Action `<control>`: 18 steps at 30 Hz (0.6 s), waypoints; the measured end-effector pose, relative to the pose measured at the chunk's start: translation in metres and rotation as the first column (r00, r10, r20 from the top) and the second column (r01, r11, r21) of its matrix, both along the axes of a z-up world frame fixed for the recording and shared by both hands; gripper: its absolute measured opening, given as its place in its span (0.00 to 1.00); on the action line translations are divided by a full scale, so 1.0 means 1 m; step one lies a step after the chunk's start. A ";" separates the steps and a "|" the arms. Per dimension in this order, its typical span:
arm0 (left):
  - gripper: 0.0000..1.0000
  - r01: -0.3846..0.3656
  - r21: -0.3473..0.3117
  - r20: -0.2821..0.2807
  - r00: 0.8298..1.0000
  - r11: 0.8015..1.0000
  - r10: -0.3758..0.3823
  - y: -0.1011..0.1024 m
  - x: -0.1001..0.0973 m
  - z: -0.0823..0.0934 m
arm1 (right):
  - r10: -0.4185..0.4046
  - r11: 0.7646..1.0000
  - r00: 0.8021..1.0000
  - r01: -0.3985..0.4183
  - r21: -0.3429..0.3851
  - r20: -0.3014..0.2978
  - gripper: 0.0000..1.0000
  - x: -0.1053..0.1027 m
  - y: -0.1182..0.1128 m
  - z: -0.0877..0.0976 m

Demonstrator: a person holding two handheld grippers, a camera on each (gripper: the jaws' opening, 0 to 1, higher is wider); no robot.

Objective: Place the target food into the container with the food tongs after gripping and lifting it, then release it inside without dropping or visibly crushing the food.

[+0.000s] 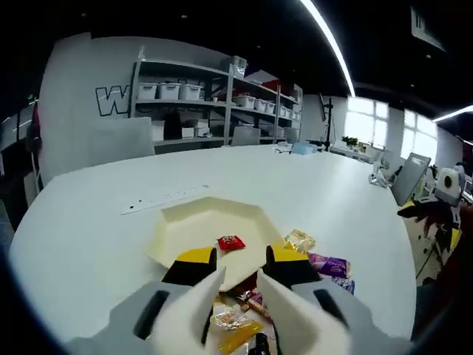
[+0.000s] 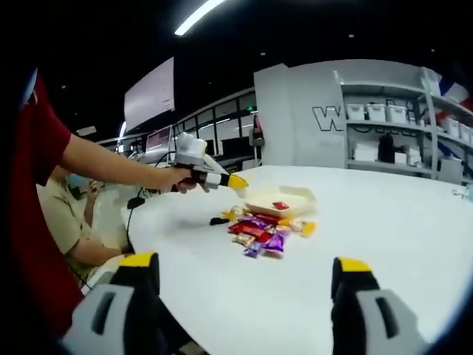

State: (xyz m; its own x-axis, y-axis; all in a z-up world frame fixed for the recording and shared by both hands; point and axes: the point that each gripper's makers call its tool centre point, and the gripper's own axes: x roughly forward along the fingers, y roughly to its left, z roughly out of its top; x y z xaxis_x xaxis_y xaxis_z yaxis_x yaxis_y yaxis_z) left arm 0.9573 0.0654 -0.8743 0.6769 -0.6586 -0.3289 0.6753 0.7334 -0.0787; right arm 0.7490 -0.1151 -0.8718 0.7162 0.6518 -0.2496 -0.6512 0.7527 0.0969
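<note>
Your left gripper point(image 1: 240, 277) hangs just over the near edge of the cream-coloured hexagonal tray point(image 1: 185, 225), its yellow-tipped white jaws parted with a clear gap and nothing between them. Inside that tray, close to its near wall, lies one small red-wrapped candy point(image 1: 230, 242), flat on the tray floor. Under and just beyond your left jaws sits the scattered pile of wrapped sweets point(image 1: 244, 318) on the white round table point(image 1: 89, 244): a purple packet point(image 1: 331, 265) to the right, a clear crinkled gold one point(image 1: 299, 240) beside the tray's corner, and a yellow wrapper point(image 1: 238, 336) nearest you. A long white power strip point(image 1: 162, 198) lies on the table past the tray's far-left side, apart from it.

From the right gripper view you see the same tray point(image 2: 281, 200) far across the table point(image 2: 384, 251), the red candy point(image 2: 280, 205) resting in it, and the pile of red, purple and yellow sweets point(image 2: 262, 233) spread just in front of it. Your left gripper point(image 2: 222, 180) shows there too, held in your hand point(image 2: 181, 179) to the left of the tray and above the table. Your right gripper point(image 2: 244, 281) is well back from all of this, its two yellow-capped jaws spread wide and holding nothing. A small black object point(image 2: 219, 220) lies on the table just left of the pile; you cannot tell what it is
</note>
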 end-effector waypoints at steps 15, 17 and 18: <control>0.25 -0.012 0.008 -0.028 1.000 1.000 0.013 0.014 -0.022 -0.016 | 0.019 1.000 1.000 -0.019 -0.002 0.000 0.97 -0.003 0.008 0.000; 0.25 -0.013 0.009 -0.035 0.999 1.000 0.013 0.015 -0.026 -0.021 | 0.015 1.000 1.000 -0.015 0.004 -0.004 0.97 -0.004 0.007 0.000; 0.25 -0.010 0.014 -0.040 0.999 1.000 0.011 0.015 -0.028 -0.023 | 0.015 1.000 1.000 -0.015 0.006 -0.006 0.97 -0.004 0.007 0.000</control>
